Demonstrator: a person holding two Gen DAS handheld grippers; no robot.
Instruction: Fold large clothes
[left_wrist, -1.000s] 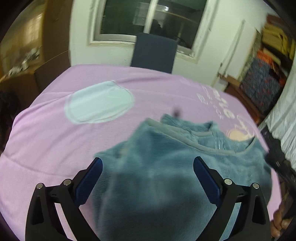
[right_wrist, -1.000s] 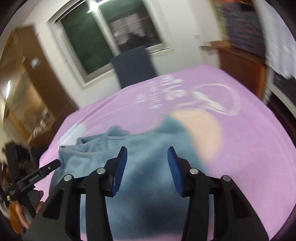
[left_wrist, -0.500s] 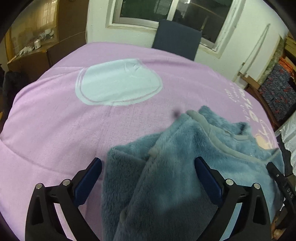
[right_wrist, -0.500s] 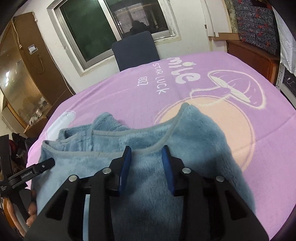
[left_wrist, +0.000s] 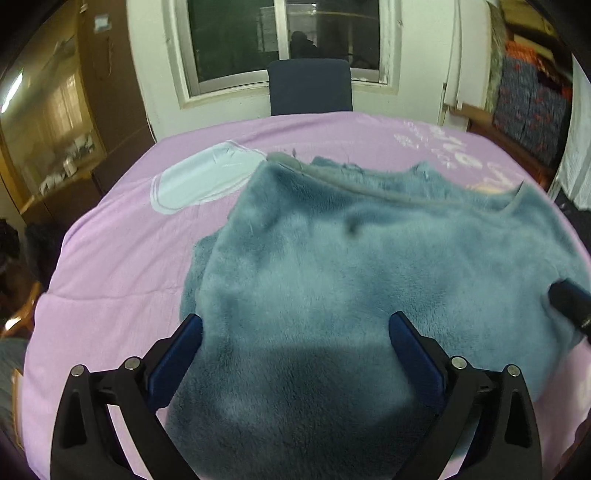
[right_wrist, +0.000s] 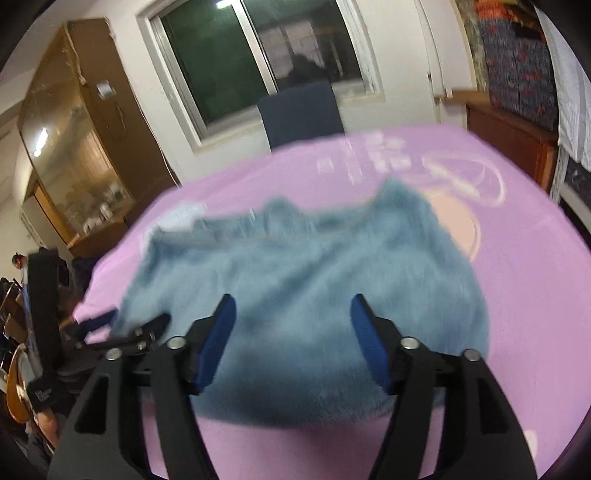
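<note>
On the pink blanket (left_wrist: 122, 258) lies the blue fleece top (left_wrist: 369, 266), folded over once, grey trim edge across its far side. Left gripper (left_wrist: 295, 332) and right gripper (right_wrist: 293, 325) both hover over the near edge, jaws apart, holding nothing. Looks partway done; further folds likely left.

Warm, dim indoor light falls from a ceiling lamp reflected in the dark window (right_wrist: 258, 55). The right wrist view is smeared by motion blur; the left is sharper. Fisheye bending and black vignetting mark the edges. Shadows darken the near fleece garment (left_wrist: 314, 387).
</note>
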